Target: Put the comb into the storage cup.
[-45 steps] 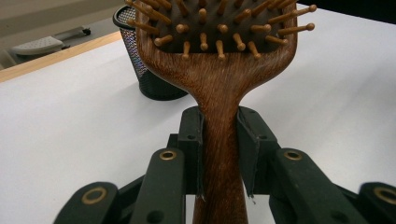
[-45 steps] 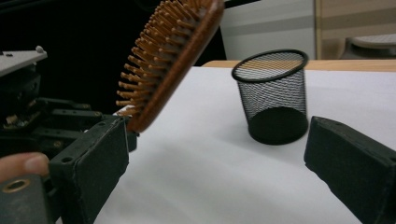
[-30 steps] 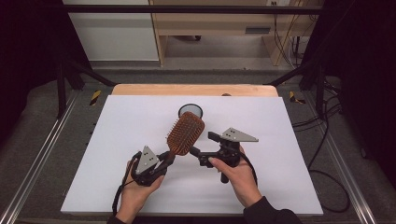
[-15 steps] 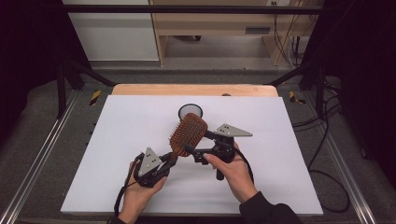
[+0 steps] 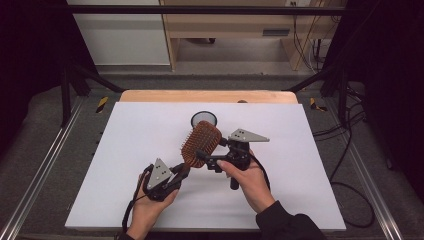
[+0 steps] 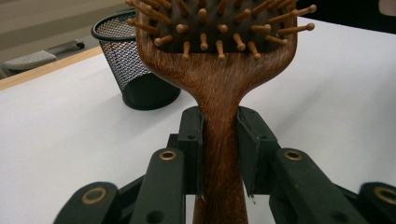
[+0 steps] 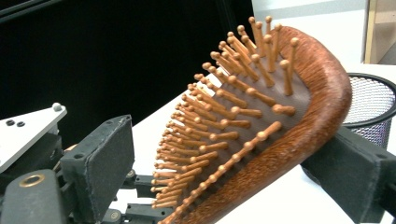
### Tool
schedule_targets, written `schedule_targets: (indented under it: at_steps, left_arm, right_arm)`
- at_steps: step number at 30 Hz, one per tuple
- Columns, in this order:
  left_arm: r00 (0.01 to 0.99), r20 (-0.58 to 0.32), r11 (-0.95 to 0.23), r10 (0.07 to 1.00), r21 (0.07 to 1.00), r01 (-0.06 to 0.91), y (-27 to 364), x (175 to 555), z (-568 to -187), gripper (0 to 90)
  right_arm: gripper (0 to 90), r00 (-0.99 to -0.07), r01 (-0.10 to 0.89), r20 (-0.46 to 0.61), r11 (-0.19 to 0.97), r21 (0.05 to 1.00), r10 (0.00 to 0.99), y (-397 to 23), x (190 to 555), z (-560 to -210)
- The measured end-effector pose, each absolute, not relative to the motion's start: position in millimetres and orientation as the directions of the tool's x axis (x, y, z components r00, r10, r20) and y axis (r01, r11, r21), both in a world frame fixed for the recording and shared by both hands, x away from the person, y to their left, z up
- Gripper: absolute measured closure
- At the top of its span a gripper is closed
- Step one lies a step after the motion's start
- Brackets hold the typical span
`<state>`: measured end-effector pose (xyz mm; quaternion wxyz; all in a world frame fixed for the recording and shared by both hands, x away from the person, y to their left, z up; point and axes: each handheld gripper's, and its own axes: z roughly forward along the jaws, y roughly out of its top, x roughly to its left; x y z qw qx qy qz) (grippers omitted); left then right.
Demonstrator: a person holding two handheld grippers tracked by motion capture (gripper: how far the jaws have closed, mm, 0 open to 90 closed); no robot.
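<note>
My left gripper [image 5: 181, 171] clamps the handle of the wooden hairbrush [image 5: 201, 143] at six o'clock of the white table [image 5: 125, 150]. My right gripper [image 5: 207, 159] has just been closing, its jaws straddling the brush head, one pad behind it, the other apart from the bristles. At twelve o'clock beyond stands a black mesh cup [image 5: 204, 119]. I read no writing anywhere.

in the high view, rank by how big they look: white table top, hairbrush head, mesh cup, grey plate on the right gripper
1. white table top
2. hairbrush head
3. grey plate and mesh cup: look about alike; the brush hides part of the cup, so unranked.
</note>
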<state>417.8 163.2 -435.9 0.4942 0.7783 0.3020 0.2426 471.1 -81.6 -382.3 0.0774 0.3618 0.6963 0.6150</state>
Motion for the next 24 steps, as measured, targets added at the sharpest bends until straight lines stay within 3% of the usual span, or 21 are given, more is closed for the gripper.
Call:
schedule_targets:
  at_steps: [24]
  left_arm:
    - [0.708,0.085,-0.321,0.701,0.924,0.207,161,415,-434,72.9]
  right_arm:
    - [22.1,-0.719,0.443,0.416,-0.094,0.892,0.557,-85,483,-370]
